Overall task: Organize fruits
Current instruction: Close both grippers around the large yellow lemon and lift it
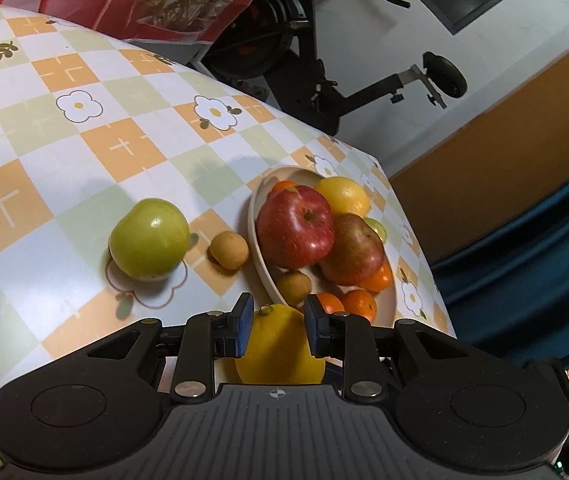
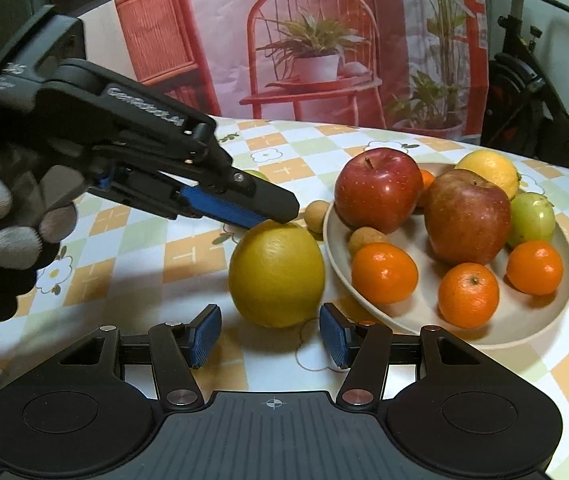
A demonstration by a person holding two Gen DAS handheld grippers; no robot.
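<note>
Closest to the right wrist camera, the right gripper [image 2: 270, 320] has its jaws partly open. Its blue pads stand to either side of the near face of a large yellow citrus [image 2: 276, 276] without touching it.

From the left of that view, a gloved hand [image 2: 8, 220] holds the left gripper [image 2: 280, 208], which slants down so that its tip touches the top of the citrus. Its jaws are drawn in as narrow as they go. In the left wrist view the pads sit over the crown of the fruit [image 1: 280, 348], which is wider than the gap between them. The citrus rests on the checked surface [image 2: 144, 240], just left of the plate [image 2: 524, 332] and outside it.

In the left wrist view, a green apple [image 1: 148, 240] lies on the surface at the left, well clear of the plate. A small brown fruit [image 1: 229, 250] lies to its right, just beside the plate rim.

On the plate, a second small brown fruit [image 2: 366, 238] sits at the left, with an orange [image 2: 384, 274] touching it in front and a red apple [image 2: 378, 190] behind. Next come a second orange [image 2: 468, 294] at the front and a duller red apple [image 2: 466, 216] in the middle. A lemon [image 2: 488, 172] lies at the back. At the right are a small green fruit [image 2: 532, 218] and a third orange [image 2: 534, 266]. An exercise bike [image 1: 304, 60] stands beyond the surface.
</note>
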